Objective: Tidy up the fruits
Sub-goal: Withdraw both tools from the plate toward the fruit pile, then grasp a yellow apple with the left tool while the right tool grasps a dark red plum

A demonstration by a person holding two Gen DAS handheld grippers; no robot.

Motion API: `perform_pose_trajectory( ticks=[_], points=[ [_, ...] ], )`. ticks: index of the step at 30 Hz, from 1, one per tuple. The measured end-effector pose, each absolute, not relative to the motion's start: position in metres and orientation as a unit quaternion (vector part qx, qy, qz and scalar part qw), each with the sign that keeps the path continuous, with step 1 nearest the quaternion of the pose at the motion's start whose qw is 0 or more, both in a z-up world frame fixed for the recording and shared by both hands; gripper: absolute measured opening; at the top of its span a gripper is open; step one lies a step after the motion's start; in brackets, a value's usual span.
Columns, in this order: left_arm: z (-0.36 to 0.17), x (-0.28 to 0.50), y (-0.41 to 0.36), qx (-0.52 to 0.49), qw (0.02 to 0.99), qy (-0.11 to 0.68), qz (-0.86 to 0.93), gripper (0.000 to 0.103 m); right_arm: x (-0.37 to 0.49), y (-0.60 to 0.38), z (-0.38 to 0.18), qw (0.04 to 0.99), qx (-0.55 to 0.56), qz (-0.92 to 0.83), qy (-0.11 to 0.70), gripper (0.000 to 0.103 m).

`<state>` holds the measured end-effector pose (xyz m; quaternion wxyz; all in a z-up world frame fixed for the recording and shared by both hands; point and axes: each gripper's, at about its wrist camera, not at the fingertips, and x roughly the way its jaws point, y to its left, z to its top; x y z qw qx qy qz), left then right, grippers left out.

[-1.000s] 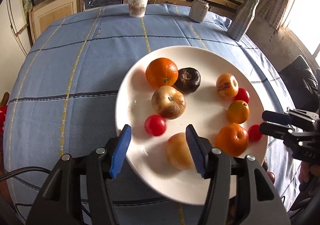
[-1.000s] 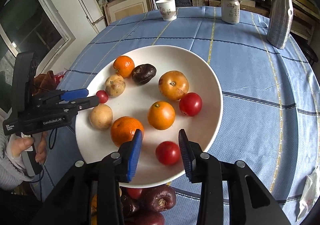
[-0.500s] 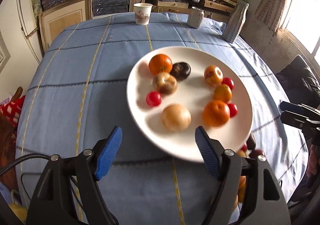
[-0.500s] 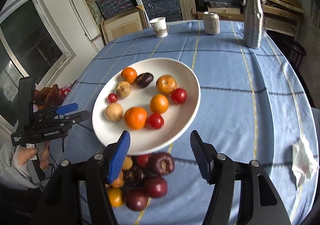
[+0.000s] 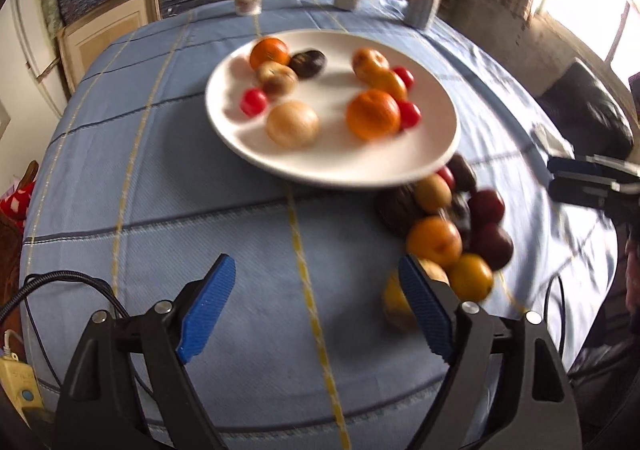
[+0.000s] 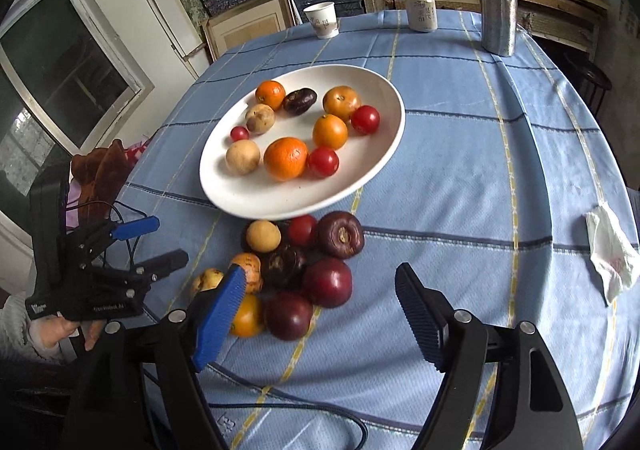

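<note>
A white plate (image 6: pixel 280 202) on the blue tablecloth carries oranges, small red tomatoes, pale round fruits and one dark fruit. Just in front of it lies a pile of loose fruit (image 6: pixel 296 274), dark purple, yellow and red. My right gripper (image 6: pixel 320 272) hovers over this pile, its jaws opening, the pads pressing on nothing. In the left wrist view the plate (image 5: pixel 332 174) lies ahead and the pile (image 5: pixel 452 226) to the right. My left gripper (image 5: pixel 315 266) is over bare cloth, its jaws opening and empty. Each gripper shows in the other's view: left (image 6: pixel 171 238), right (image 5: pixel 568 178).
At the far side of the table stand a paper cup (image 6: pixel 323 20), a can (image 6: pixel 421 16) and a metal bottle (image 6: pixel 498 18). A crumpled tissue (image 6: pixel 610 254) lies at the right. Cables trail over the near edge. Shelves of stacked boxes stand behind.
Both grippers have drawn back from the plate toward the near table edge and spread their jaws wider. The pile of loose fruit has come into view.
</note>
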<state>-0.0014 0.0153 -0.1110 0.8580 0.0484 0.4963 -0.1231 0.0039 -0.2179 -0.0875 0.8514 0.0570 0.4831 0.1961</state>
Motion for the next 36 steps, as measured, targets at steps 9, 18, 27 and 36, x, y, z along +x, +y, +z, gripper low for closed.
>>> perform_pose_trajectory(
  ticks=[9,18,27,36],
  points=[
    [-0.114,-0.017,-0.008,0.070,0.849,0.496,-0.165,0.086,-0.005,-0.226,-0.094,0.845,0.069,0.186,0.496,0.080],
    [-0.129,-0.013,-0.023,0.091,0.837,0.511,-0.172,0.087,-0.010,-0.239,-0.094,0.848,0.076,0.171,0.496,0.081],
    [-0.132,-0.010,-0.024,0.058,0.831,0.510,-0.215,0.057,-0.010,-0.238,-0.098,0.845,0.075,0.171,0.501,0.081],
    [-0.130,-0.013,-0.030,0.066,0.827,0.507,-0.232,0.044,-0.004,-0.235,-0.102,0.841,0.076,0.175,0.507,0.081]
  ],
)
